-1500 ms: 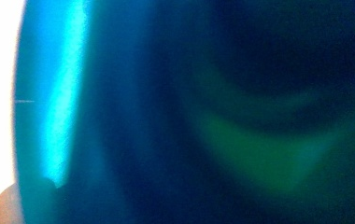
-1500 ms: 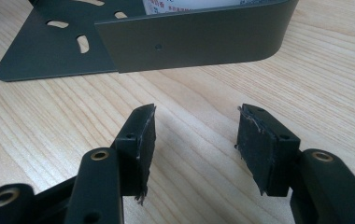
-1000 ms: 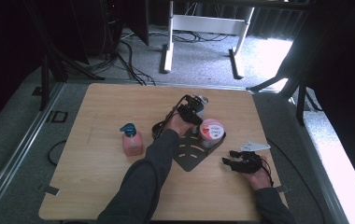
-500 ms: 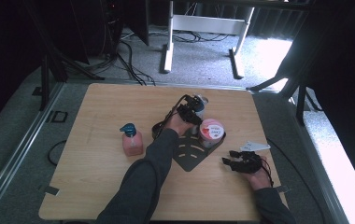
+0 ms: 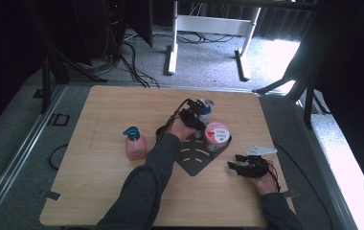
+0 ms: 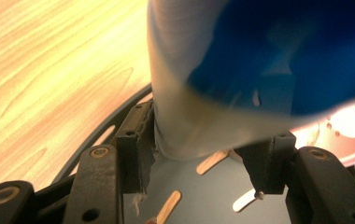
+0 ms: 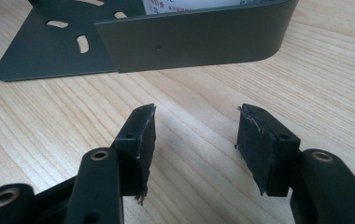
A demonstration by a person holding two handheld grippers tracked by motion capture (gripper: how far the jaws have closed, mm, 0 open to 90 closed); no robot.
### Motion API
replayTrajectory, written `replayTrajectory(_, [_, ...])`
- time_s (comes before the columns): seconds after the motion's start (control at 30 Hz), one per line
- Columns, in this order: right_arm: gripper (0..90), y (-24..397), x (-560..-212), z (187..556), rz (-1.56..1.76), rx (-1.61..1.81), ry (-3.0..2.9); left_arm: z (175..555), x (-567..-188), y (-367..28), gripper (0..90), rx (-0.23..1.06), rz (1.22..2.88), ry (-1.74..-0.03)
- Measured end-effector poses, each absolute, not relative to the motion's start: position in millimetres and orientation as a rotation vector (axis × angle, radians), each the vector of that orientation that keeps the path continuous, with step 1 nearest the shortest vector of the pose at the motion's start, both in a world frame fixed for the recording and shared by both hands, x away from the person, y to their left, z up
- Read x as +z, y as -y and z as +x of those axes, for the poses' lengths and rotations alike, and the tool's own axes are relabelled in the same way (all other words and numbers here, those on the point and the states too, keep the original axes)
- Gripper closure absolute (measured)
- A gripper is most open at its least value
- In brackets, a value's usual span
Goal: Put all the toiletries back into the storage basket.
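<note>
Blue-capped bottle [image 6: 189, 93] sits between the jaws of our left tool [image 5: 197, 111], inside the dark metal rack [image 5: 197, 160].

Our left tool's jaws have just been opening: the left pad [image 6: 138, 140] seems to touch the pale bottle wall, while the right pad stands just clear, so we see no clamp. A pink-lidded tub [image 5: 217, 134] stands just beside that bottle. Our right tool [image 5: 240, 166] rests on the wooden desk [image 5: 98, 182] with its jaws apart around nothing, the rack's wall just ahead of it.

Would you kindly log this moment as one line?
left claw: jaws just opening, blue-capped bottle between | right claw: open, empty, near dark rack
</note>
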State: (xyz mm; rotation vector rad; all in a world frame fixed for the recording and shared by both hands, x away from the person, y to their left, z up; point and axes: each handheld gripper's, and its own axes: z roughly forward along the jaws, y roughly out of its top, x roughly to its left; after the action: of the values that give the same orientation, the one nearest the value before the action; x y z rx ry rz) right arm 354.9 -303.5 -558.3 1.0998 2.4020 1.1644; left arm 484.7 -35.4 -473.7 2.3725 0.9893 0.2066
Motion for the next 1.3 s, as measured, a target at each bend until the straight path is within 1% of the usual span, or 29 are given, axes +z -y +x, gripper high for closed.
replayTrajectory(0.13, [46.5, 303, -558, 355, 1.100, 1.164, -2.402, 482, -475, 34, 49.4, 0.209, 2.375, -0.982])
replayTrajectory(0.17, [46.4, 303, -558, 355, 1.100, 1.164, -2.402, 480, -475, 32, 49.4, 0.226, 2.389, -0.971])
replayTrajectory(0.3, [46.4, 303, -558, 355, 1.101, 1.163, -2.403, 478, -476, 29, 55.6, 0.235, 2.399, -0.967])
replayTrajectory(0.63, [46.4, 303, -558, 355, 1.100, 1.162, -2.403, 476, -479, 31, 59.9, 0.232, 2.419, -0.952])
replayTrajectory(1.0, [46.4, 303, -558, 355, 1.102, 1.163, -2.402, 477, -481, 30, 59.3, 0.217, 2.417, -0.975])
replayTrajectory(1.1, [46.4, 303, -558, 355, 1.102, 1.164, -2.402, 475, -480, 26, 56.9, 0.228, 2.419, -0.976])
replayTrajectory(1.3, [46.4, 303, -558, 355, 1.101, 1.163, -2.402, 468, -477, 12, 56.3, 0.245, 2.391, -0.987])
